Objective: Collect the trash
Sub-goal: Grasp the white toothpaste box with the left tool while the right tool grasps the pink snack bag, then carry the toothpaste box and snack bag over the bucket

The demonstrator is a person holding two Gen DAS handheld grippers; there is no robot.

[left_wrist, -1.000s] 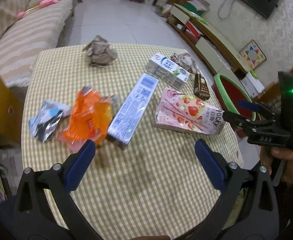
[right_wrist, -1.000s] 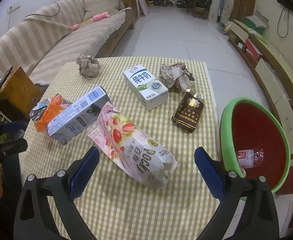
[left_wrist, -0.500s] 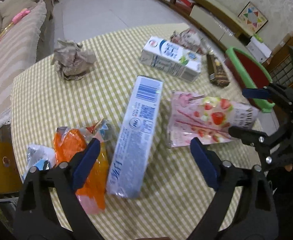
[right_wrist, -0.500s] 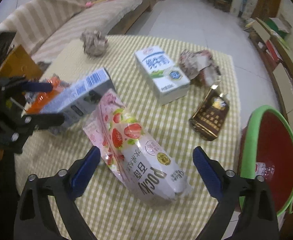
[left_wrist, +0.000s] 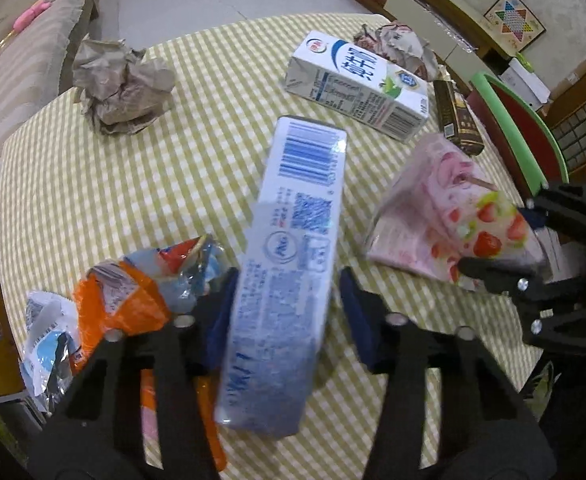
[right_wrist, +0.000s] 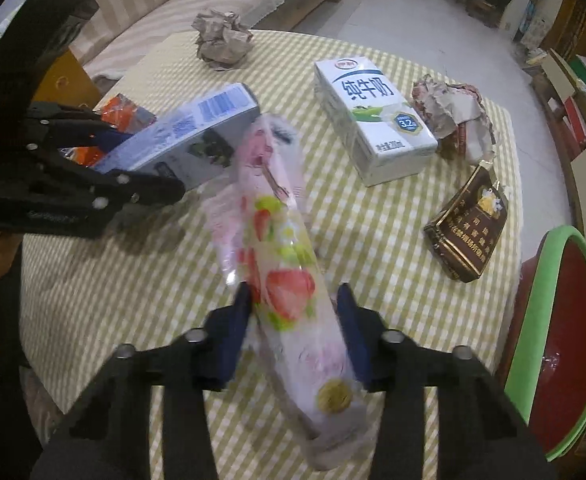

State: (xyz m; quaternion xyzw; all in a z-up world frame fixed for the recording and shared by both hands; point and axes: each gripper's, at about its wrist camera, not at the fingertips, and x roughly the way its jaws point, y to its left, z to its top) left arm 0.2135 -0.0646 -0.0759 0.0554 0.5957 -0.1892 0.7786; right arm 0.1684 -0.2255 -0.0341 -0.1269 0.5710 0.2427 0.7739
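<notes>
Left wrist view: the left gripper (left_wrist: pixel 285 312) is seen with its jaws just closed in from wide, and the blue pads are pressed against both long sides of a blue-and-white carton (left_wrist: pixel 289 264), which is held with its barcoded end pointing away over the checked tablecloth (left_wrist: pixel 93 200). The milk carton (left_wrist: pixel 357 84) is taken as the landmark, lying on its side near the far edge of the cloth. The gripped carton is found nearer than the milk carton and to its left. Further left of it, at the cloth's edge, an orange wrapper (left_wrist: pixel 129 300) and a silver wrapper (left_wrist: pixel 49 336) are noted, lying together. A crumpled brown paper ball (left_wrist: pixel 121 84) is seen well to the left of the milk carton. Right wrist view: the right gripper (right_wrist: pixel 293 328) is seen likewise just narrowed, its pads clamped on a pink strawberry snack bag (right_wrist: pixel 289 280), which is located nearer than the milk carton (right_wrist: pixel 373 116) and slightly left of it. Just right of the milk carton a crumpled printed paper (right_wrist: pixel 457 120) is recorded, and nearer than that a dark brown packet (right_wrist: pixel 469 228). Beyond the table edge, right of the milk carton, a red bin with a green rim (right_wrist: pixel 549 304) is observed.
</notes>
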